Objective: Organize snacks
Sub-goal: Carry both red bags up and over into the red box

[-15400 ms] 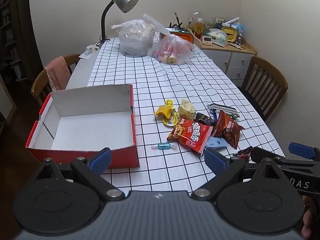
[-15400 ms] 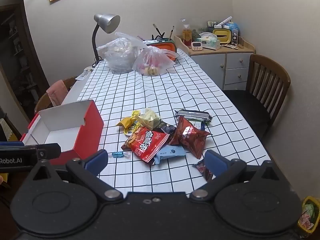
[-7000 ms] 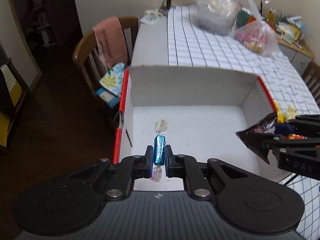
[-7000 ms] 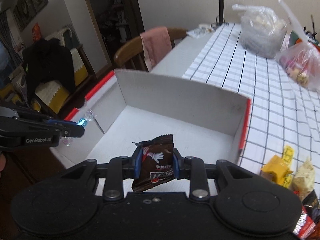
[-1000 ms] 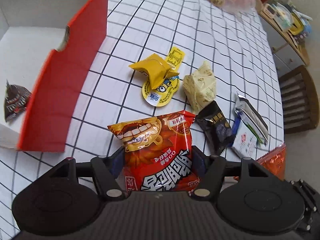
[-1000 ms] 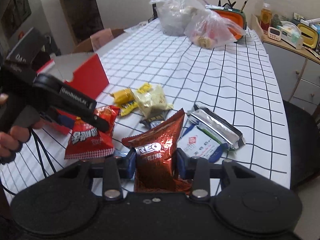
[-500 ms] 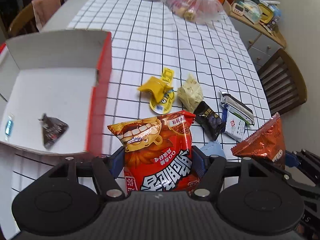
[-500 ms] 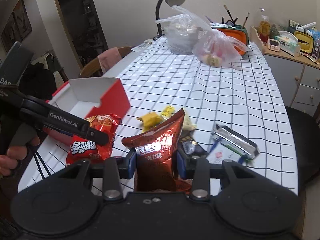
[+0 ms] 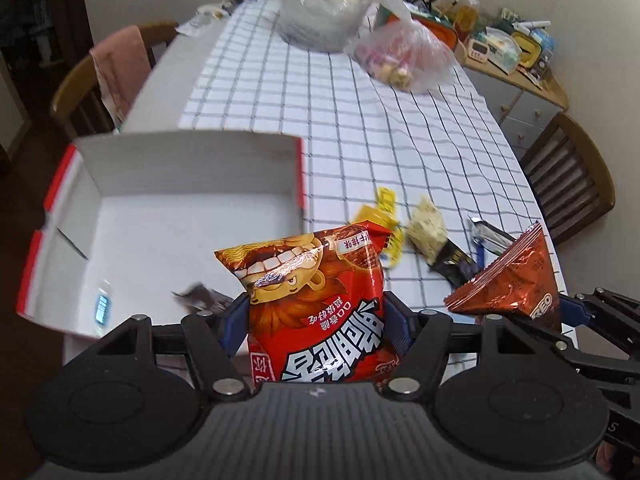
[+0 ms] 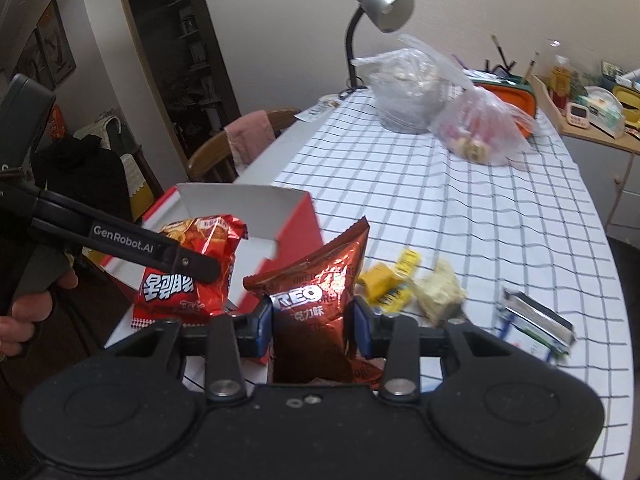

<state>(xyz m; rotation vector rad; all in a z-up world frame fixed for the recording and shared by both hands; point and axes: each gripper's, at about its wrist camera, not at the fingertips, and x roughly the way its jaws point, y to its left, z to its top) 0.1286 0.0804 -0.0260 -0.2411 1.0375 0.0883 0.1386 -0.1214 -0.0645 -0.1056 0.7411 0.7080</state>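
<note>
My left gripper (image 9: 314, 320) is shut on a red chip bag (image 9: 316, 300) and holds it above the near right corner of the red box (image 9: 168, 176). In the box lie a blue candy (image 9: 102, 303) and a dark brown packet (image 9: 200, 295). My right gripper (image 10: 313, 322) is shut on a copper Oreo bag (image 10: 316, 292), held just right of the box (image 10: 296, 224). The Oreo bag (image 9: 516, 284) also shows at the right of the left wrist view. On the checked cloth lie a yellow packet (image 9: 374, 216), a pale packet (image 9: 426, 226), a black packet (image 9: 454, 264) and a silver pack (image 10: 536, 320).
Two plastic bags (image 9: 320, 8) (image 9: 404, 54) stand at the far end of the table, beside a grey lamp (image 10: 380, 4). A chair with a pink cloth (image 9: 116, 72) is at the left, another chair (image 9: 572, 180) at the right. A person's hand (image 10: 24, 312) holds the left gripper.
Both grippers have risen and moved left toward the red box, each with its bag. The box now fills more of the left wrist view.
</note>
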